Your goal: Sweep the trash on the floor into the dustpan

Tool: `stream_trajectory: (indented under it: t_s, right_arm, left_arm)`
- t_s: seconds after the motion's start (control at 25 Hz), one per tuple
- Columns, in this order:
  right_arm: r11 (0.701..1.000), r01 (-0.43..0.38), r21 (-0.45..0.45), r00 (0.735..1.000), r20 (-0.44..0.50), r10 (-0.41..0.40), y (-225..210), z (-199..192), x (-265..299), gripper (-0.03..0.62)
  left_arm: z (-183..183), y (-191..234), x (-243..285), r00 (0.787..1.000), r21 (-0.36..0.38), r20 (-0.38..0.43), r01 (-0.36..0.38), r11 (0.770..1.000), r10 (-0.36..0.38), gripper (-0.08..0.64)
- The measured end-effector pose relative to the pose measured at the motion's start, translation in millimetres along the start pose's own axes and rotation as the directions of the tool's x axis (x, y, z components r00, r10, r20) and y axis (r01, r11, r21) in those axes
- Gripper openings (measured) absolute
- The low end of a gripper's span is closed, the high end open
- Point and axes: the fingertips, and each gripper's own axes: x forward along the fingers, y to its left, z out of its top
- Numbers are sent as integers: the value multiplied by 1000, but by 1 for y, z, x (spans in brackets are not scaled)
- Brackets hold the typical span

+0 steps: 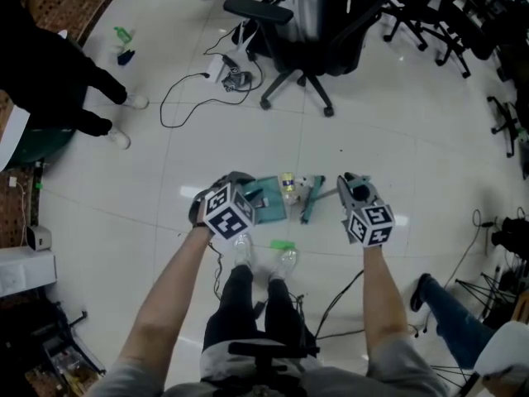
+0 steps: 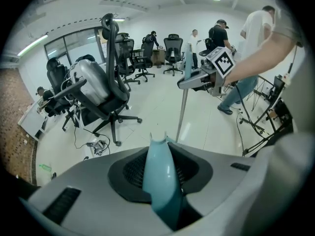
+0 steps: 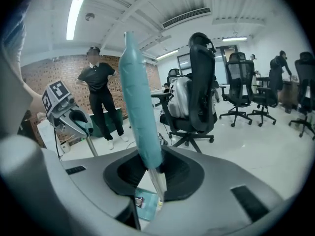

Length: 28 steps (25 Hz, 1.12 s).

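Stood over the work patch, looking steeply down on pale tiled floor (image 1: pixel 397 139). Found the left gripper (image 1: pixel 238 185) clenched on the teal dustpan handle (image 2: pixel 160 171), grip end poking up between the jaws in the left gripper view. Found the right gripper (image 1: pixel 349 184) likewise clamped round the teal broom handle (image 3: pixel 138 102), bare metal rod running on down past the jaws. Neither tool slack.

Located the dustpan (image 1: pixel 266 203) on the floor just ahead of the shoes (image 1: pixel 242 251), with the broom head (image 1: pixel 307 208) a little to its right. Spotted a clear plastic bottle (image 1: pixel 287 185) between the two, just beside the pan's right edge. Could not tell whether touching the lip or lying short of it. Logged a small green scrap (image 1: pixel 283 245) apart from the rest, nearer the shoes, on the near side of the pan. Noted an office chair (image 1: pixel 306 31) and a loose cable (image 1: pixel 178 98) well beyond, and a bystander (image 1: pixel 50 81) at far left, none in the way.

Judged the step as the sweep proper: pan set, broom poised beside the bottle. Judged the next move to call for a short draw of the broom head leftward toward the pan mouth. Pan to be held steady, lip kept down on the floor, to stop the bottle rolling under or off sideways. Reckoned the green scrap to need a separate pass, with pan or broom brought round to the near side.
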Motion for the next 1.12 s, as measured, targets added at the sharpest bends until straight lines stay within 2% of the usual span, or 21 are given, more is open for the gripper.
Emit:
stream_trajectory:
  t_s: [0.32, 0.6, 0.68, 0.96, 1.12]
  right_arm:
    - [994, -112, 14, 994, 10, 112, 76, -5, 17, 89]
    - [970, -209, 124, 977, 62, 203, 121, 1, 17, 87]
    - [962, -239, 130, 970, 76, 231, 133, 7, 17, 87]
    - [962, -263, 72, 960, 117, 253, 134, 40, 3, 75]
    - [966, -254, 41, 961, 120, 248, 126, 68, -12, 67]
  left_arm:
    - [11, -5, 2, 1000, 6, -12, 0, 1000, 0, 107]
    - [12, -8, 0, 1000, 9, -14, -5, 1000, 5, 107]
    - [11, -7, 0, 1000, 9, -14, -5, 1000, 5, 107]
    - [-1, -3, -1, 1000, 0, -11, 3, 1000, -3, 107]
    - [-20, -5, -5, 1000, -58, -8, 21, 998, -22, 106]
